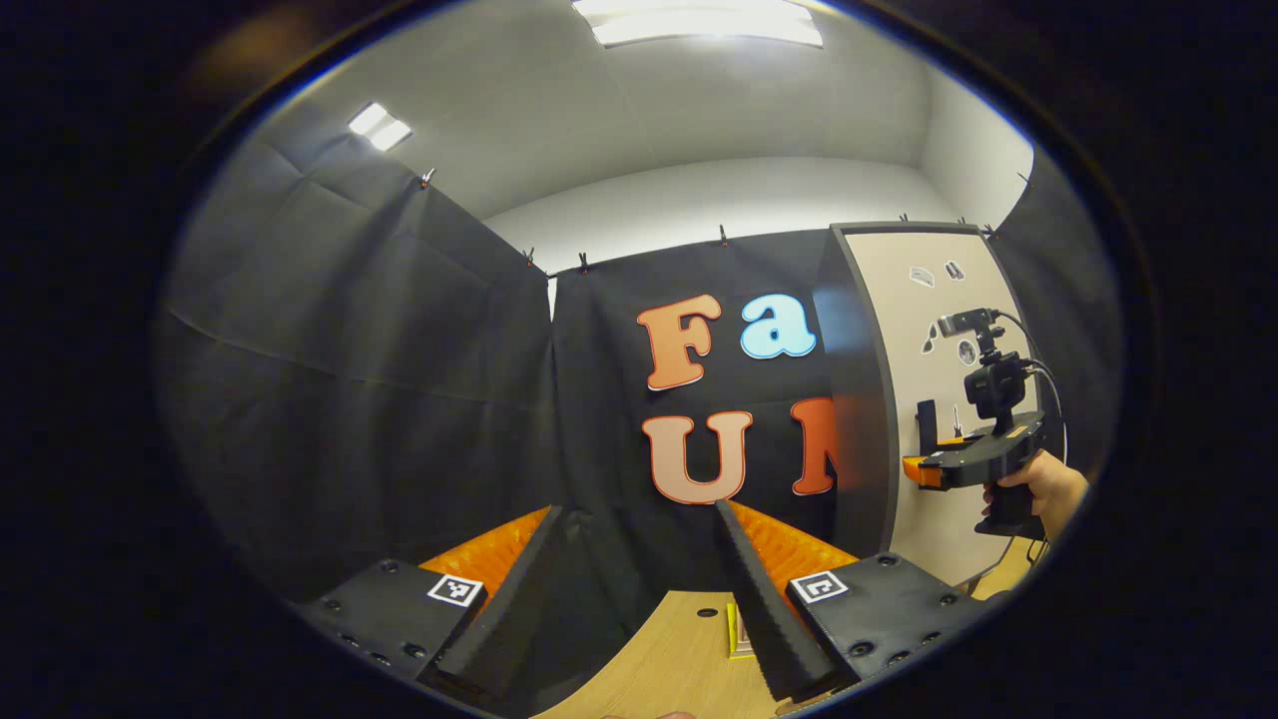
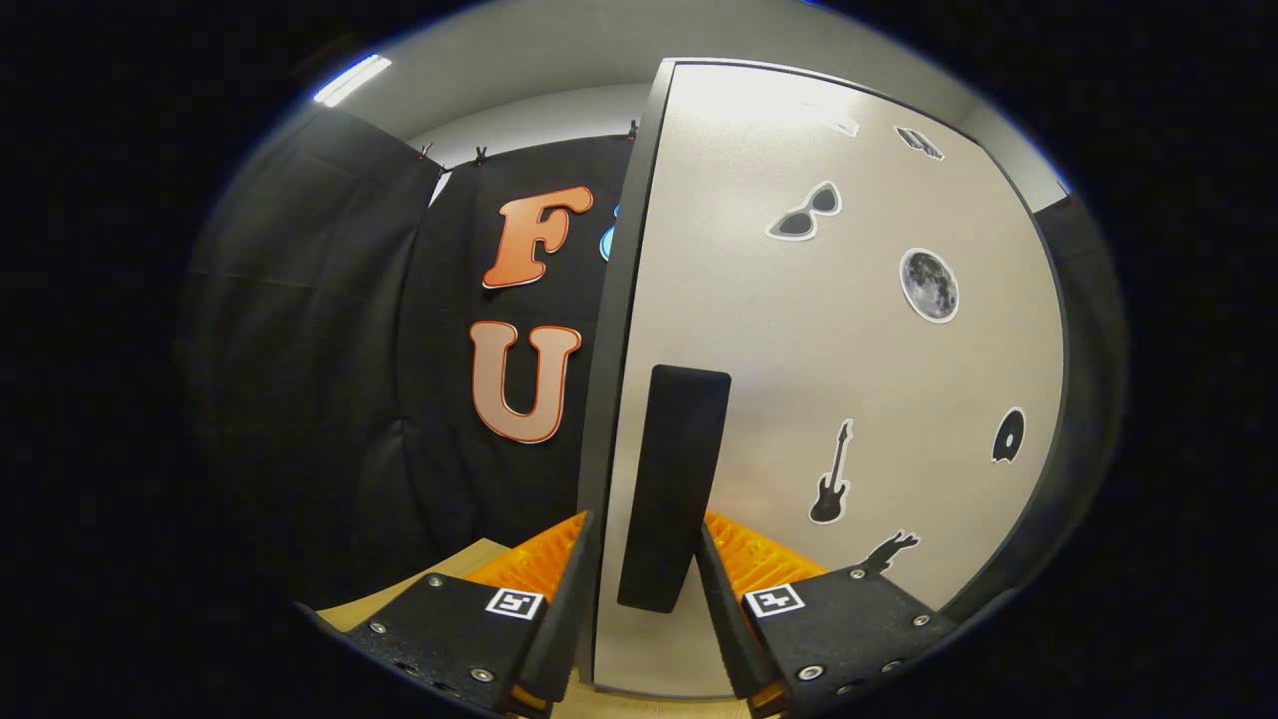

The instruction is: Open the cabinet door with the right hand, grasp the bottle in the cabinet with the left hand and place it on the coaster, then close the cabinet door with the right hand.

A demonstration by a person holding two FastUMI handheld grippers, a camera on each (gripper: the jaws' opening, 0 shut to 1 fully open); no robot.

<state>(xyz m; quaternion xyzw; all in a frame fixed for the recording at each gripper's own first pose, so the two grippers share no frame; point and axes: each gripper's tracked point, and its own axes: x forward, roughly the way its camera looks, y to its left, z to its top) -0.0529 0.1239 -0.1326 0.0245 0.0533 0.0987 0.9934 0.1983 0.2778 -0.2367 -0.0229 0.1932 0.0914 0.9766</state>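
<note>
The cabinet (image 1: pixel 859 399) stands at the right of the table, its beige door (image 2: pixel 849 350) shut flat against the dark side panel, so the inside is hidden. A black upright handle (image 2: pixel 674 479) sits near the door's left edge. My right gripper (image 2: pixel 647 519) straddles that handle, one finger on each side, with a narrow strip of door still showing beside the left finger. In the left gripper view the right gripper (image 1: pixel 924 469) is held by a hand (image 1: pixel 1043 489) at the handle (image 1: pixel 927 419). My left gripper (image 1: pixel 637 509) hangs open over the table (image 1: pixel 669 659) with nothing between its fingers.
A small flat yellowish piece (image 1: pixel 737 631) lies on the wooden table, half hidden behind my left gripper's right finger. Black cloth walls close off the left and back. Several stickers dot the cabinet door.
</note>
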